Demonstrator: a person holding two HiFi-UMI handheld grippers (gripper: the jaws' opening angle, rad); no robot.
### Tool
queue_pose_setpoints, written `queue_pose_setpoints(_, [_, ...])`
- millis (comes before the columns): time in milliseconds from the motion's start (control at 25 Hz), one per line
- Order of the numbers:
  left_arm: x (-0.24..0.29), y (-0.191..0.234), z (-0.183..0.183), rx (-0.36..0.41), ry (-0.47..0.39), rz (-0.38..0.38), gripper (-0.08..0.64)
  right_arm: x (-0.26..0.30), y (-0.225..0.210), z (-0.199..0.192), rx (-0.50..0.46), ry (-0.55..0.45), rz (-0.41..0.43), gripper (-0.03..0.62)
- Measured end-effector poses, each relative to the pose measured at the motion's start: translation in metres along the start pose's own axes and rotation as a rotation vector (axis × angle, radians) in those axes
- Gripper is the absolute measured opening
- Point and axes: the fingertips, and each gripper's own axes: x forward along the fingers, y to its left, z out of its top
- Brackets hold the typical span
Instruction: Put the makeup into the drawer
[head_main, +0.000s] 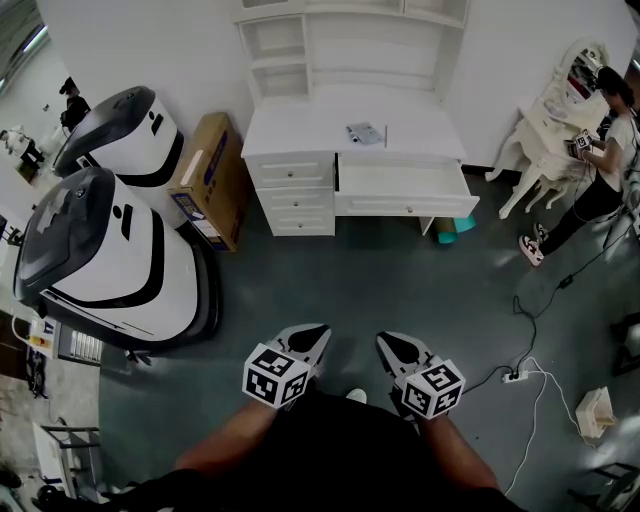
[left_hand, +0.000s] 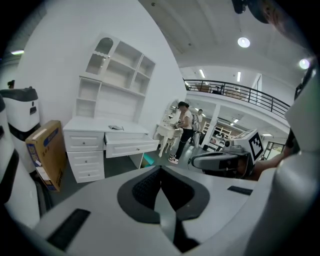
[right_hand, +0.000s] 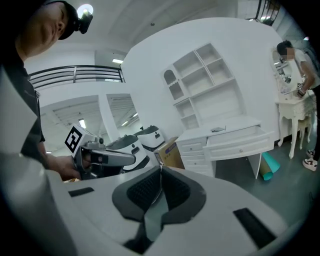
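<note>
Holding my left gripper (head_main: 308, 340) and right gripper (head_main: 395, 345) closed on nothing, I face what seems the makeup (head_main: 365, 132), well ahead on the desk (head_main: 300, 135), slightly nearer my right.

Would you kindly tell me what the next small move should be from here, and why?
Probably a step toward the white desk, bringing the left gripper and right gripper within reach. Both are shut and empty, held low near the body, well short of the desk; the makeup item lies on its top and the drawer already stands open.
</note>
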Motion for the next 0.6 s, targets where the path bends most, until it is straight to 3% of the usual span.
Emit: queue_pose_setpoints(600, [0.004,0.03,0.013,0.024,0.023,0.005,0.011,0.036,0.001,0.001,0.006,0.043,0.005,0.028])
